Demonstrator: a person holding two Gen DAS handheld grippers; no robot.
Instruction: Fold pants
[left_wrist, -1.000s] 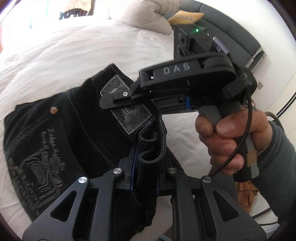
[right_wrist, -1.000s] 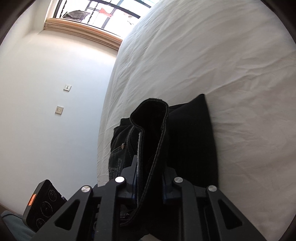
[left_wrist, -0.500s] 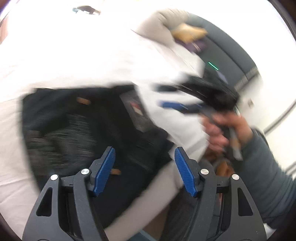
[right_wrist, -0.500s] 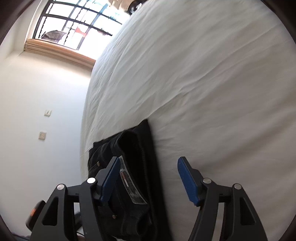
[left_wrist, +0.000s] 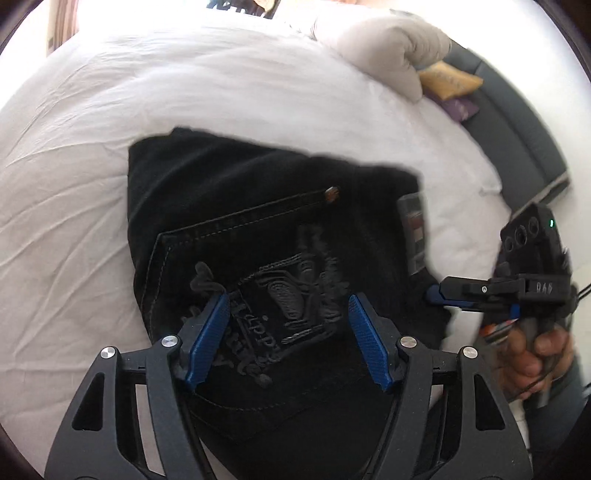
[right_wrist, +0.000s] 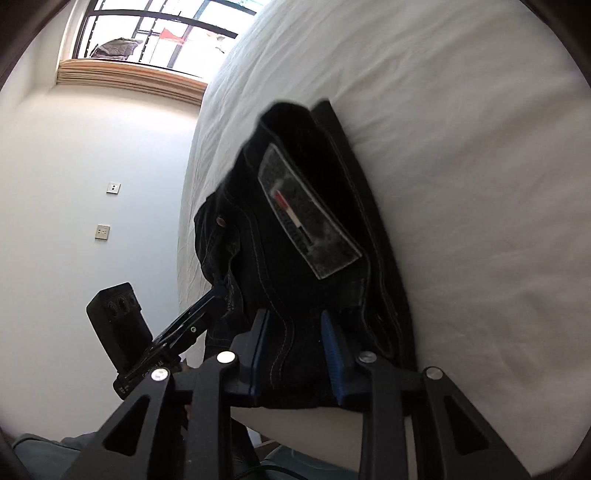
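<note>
Black jeans (left_wrist: 266, 221) lie folded in a compact stack on the white bed, back pocket with embroidery facing up. My left gripper (left_wrist: 288, 336) is open above the pocket, holding nothing. My right gripper (right_wrist: 295, 350) is shut on the jeans' waistband edge (right_wrist: 295, 332) at the bed's near side, below the grey leather label (right_wrist: 306, 221). In the left wrist view the right gripper (left_wrist: 443, 295) shows at the right edge of the stack, held by a hand. The left gripper (right_wrist: 207, 306) shows in the right wrist view against the jeans' side.
White bed sheet (left_wrist: 184, 92) spreads around the jeans. A beige pillow (left_wrist: 391, 48) and a yellow cushion (left_wrist: 448, 79) lie at the far end by the dark grey headboard (left_wrist: 517, 122). A wall with sockets (right_wrist: 103, 230) and a window (right_wrist: 155, 33) lie left of the bed.
Both grippers let go of the waistband fold and opened. The left one now hovers open over the pocket; the right one has shut again on the waistband edge.
</note>
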